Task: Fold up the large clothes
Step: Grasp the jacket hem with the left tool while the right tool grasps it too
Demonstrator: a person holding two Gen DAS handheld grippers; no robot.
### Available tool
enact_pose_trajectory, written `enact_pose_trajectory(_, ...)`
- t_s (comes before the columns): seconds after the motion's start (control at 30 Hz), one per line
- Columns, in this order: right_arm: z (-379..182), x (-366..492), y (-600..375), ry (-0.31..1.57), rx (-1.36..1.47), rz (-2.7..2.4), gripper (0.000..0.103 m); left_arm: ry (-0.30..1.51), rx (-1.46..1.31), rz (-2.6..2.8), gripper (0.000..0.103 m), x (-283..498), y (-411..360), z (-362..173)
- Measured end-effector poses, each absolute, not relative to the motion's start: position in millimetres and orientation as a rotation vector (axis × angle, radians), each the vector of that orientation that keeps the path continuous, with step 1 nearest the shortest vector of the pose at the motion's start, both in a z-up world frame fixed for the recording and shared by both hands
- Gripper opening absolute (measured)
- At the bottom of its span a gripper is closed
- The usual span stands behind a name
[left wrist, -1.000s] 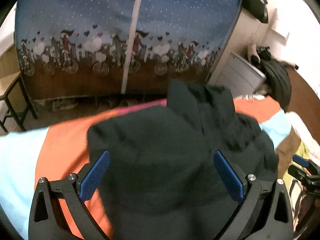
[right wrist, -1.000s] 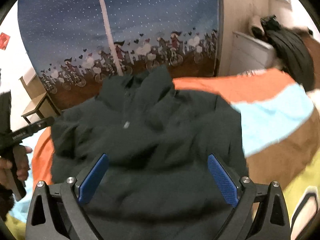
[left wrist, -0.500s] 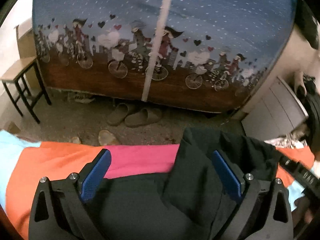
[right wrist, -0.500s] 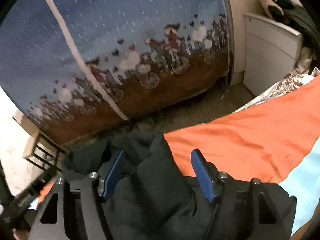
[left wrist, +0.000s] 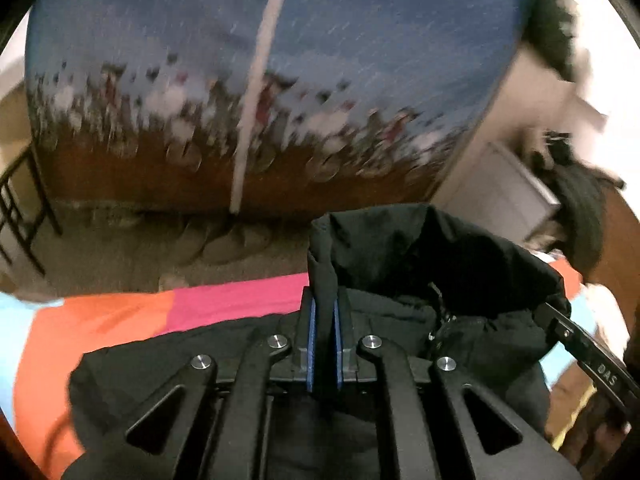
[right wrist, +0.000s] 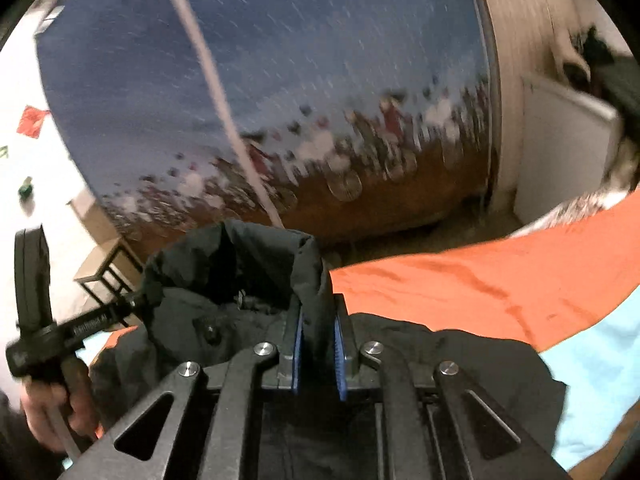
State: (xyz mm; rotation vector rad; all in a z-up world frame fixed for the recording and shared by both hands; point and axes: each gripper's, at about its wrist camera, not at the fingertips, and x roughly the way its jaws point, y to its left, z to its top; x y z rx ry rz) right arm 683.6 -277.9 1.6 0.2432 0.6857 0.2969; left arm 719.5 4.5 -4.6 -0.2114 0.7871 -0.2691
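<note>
Item: black jacket, which we found spread on an orange, pink and blue bedcover. Our left gripper was clamped on its collar edge at 12 o'clock; our right gripper likewise pinched the opposite collar edge.

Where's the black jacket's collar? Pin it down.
The black jacket's collar stands at centre in both wrist views, over the orange bedcover, pinched on each side by the left gripper and right gripper.
</note>
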Motion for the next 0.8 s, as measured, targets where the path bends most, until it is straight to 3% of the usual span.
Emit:
enact_pose_trajectory(0.3,18.7,552.3,-288.2,0.512,0.172,0.310,0.012,0.702,-0.094,-0.487,0.004,585.9,12.8,30.0)
enact_pose_trajectory(0.63,-55.9,502.1,-284.1,0.611,0.160,0.222,0.011,0.795,0.082,-0.550,0.004,523.6,-4.1,-50.6)
enact_pose_trajectory(0.8,-54.8,495.9,-288.0,0.629,0.201,0.229,0.016,0.778,0.152,-0.540,0.004,525.0,-3.7,-84.5)
